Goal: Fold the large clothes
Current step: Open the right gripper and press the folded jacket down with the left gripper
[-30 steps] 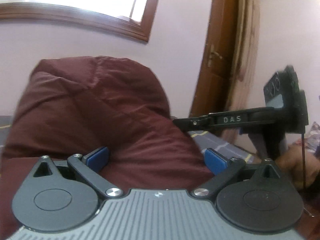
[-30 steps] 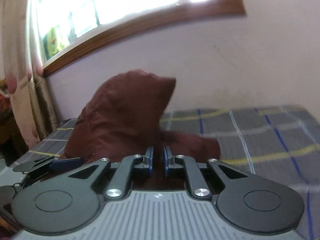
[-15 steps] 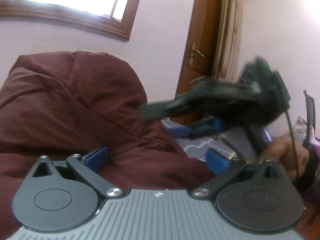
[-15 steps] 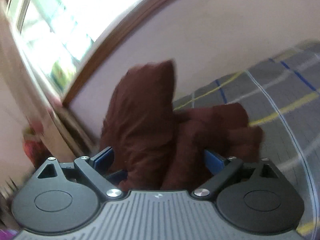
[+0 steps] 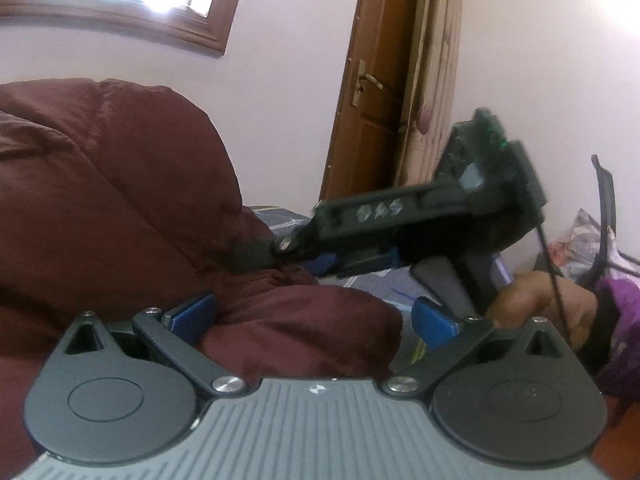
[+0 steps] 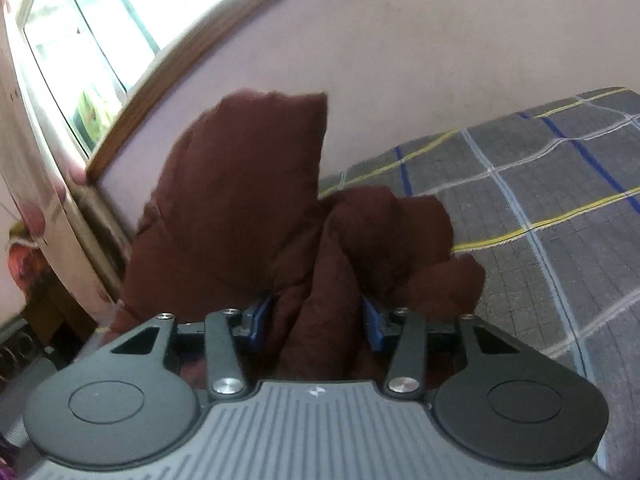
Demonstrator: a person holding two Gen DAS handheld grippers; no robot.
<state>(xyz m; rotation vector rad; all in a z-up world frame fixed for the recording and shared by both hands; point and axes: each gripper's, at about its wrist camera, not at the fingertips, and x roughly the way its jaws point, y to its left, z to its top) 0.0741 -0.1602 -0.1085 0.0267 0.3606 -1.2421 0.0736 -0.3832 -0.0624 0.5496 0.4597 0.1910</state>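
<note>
Garment point(image 6: 248, 208): heaped on the bed point(image 6: 540, 200), its tallest fold against the wall below the window point(image 6: 120, 20).
Right gripper point(image 6: 316, 316): in front of the heap, jaws either side of a hanging fold.
Left gripper point(image 5: 312, 316): before a low fold, jaws spread wide.
Door point(image 5: 380, 80): behind, right of the heap.

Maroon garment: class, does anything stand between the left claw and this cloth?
Nothing visible does. The left claw is open with a bunched fold of the maroon garment already between its pads. The right claw has another fold between its pads further along.
</note>
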